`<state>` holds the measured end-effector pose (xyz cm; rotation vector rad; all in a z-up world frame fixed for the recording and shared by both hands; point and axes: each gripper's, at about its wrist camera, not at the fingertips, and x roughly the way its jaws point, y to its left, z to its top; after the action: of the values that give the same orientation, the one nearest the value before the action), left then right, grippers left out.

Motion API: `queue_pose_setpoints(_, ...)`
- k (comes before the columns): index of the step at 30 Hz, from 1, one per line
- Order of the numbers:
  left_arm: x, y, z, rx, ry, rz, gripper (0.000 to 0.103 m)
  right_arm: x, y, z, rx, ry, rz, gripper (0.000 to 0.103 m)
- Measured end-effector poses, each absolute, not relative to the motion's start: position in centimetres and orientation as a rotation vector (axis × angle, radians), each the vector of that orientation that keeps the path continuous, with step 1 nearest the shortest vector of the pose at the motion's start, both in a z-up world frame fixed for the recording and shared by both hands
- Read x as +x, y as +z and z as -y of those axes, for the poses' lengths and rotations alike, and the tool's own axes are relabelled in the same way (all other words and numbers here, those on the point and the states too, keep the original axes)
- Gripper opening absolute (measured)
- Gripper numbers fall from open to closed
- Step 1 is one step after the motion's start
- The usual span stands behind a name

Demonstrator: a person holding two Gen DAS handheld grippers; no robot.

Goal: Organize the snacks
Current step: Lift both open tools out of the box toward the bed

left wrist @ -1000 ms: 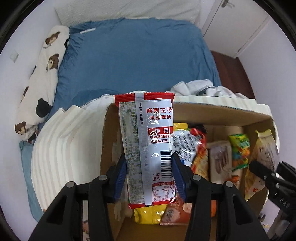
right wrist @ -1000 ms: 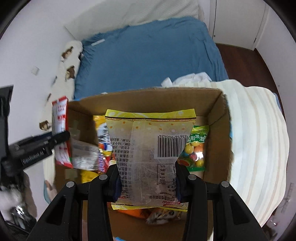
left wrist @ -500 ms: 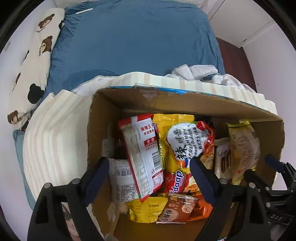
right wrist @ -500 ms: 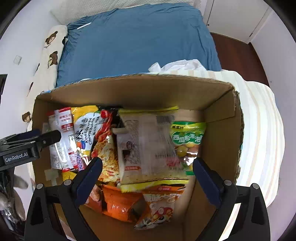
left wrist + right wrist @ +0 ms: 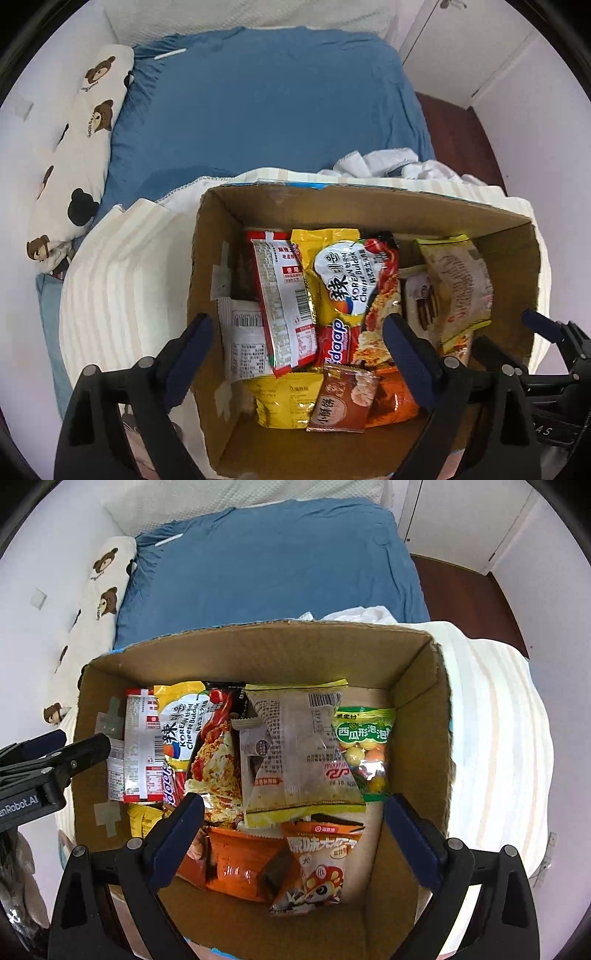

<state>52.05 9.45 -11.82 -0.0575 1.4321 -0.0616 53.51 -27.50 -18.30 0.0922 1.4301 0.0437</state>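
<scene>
An open cardboard box (image 5: 369,206) (image 5: 277,653) holds several snack packets lying loose. A red-and-silver spicy strip packet (image 5: 284,302) (image 5: 142,746) leans near the box's left wall. A yellow-edged clear packet (image 5: 299,753) (image 5: 456,280) lies further right, beside a green candy bag (image 5: 364,746). My left gripper (image 5: 297,325) hangs above the box; its jaws are opening, wide apart, pads touching nothing. My right gripper (image 5: 294,805) is open above the packets, holding nothing.
The box sits on a cream striped blanket (image 5: 118,280) on a bed with a blue sheet (image 5: 266,122). A bear-print pillow (image 5: 81,144) lies along the left wall. Crumpled white cloth (image 5: 384,166) lies behind the box. Dark wooden floor (image 5: 461,590) shows at right.
Both grippers let go of their packets and spread wide. The red-and-silver packet and the yellow-edged packet dropped into the box and now lie among the other snacks.
</scene>
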Motion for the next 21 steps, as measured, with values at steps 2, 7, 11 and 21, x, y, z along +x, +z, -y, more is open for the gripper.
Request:
queue_pose_setpoints(2,51.3,-11.2,-9.4,-0.063,-0.059,-1.401,0.093,53.1,-17.8,27.7,0.099,0.039,-1.414,0.1)
queue_pose_setpoints(7,48.8,-9.7,-8.9,-0.037,-0.041,-1.315,0.093,51.4,-16.6,27.9,0.087,0.03,-1.364,0.1)
queue_pose_setpoints(11,46.4,-8.0,-8.5,-0.014,-0.029,-1.24,0.094,49.2,-15.1,28.0,0.095,0.039,-1.312,0.1)
queue_pose_setpoints(21,38.8,-3.2,-7.5,-0.014,-0.054,-1.087,0.093,41.0,-10.2,27.4,0.098,0.056,-1.132,0.1)
